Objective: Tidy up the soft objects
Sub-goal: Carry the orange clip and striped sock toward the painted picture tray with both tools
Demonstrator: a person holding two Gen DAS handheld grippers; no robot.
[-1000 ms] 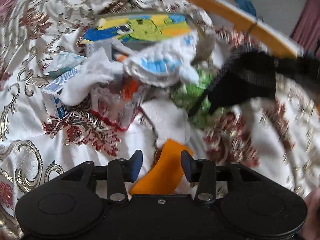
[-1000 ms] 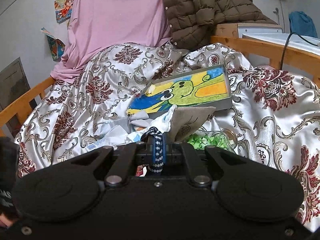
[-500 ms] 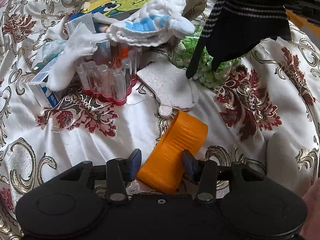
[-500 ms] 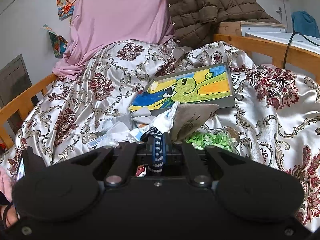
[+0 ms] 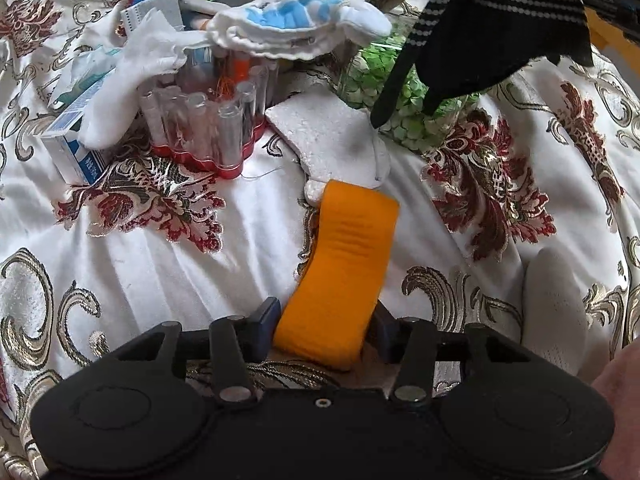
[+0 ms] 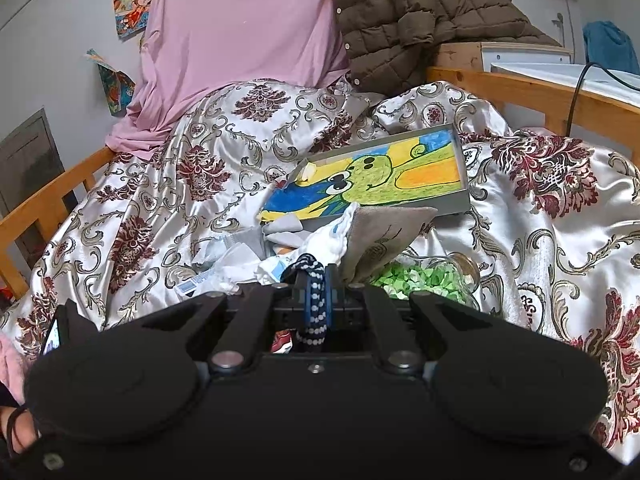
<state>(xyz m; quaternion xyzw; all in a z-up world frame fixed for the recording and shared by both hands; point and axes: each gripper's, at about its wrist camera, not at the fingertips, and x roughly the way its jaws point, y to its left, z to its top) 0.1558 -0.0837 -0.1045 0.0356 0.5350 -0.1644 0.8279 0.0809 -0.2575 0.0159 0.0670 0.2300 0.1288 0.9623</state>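
Sorting looks barely begun. The left hand-held gripper [image 5: 322, 332] brackets an orange band [image 5: 344, 276] lying near on the bed [image 5: 132, 264], fingers apart. The right hand-held gripper [image 6: 316, 300] is clamped on a dark sock [image 5: 496, 32]; the far pile [image 5: 224, 80] remains.

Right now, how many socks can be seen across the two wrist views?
4: an orange sock between the left gripper's fingers, a dark striped sock clamped in the right gripper, a white sock lying right, a blue-patterned one atop the clutter. More may be hidden.
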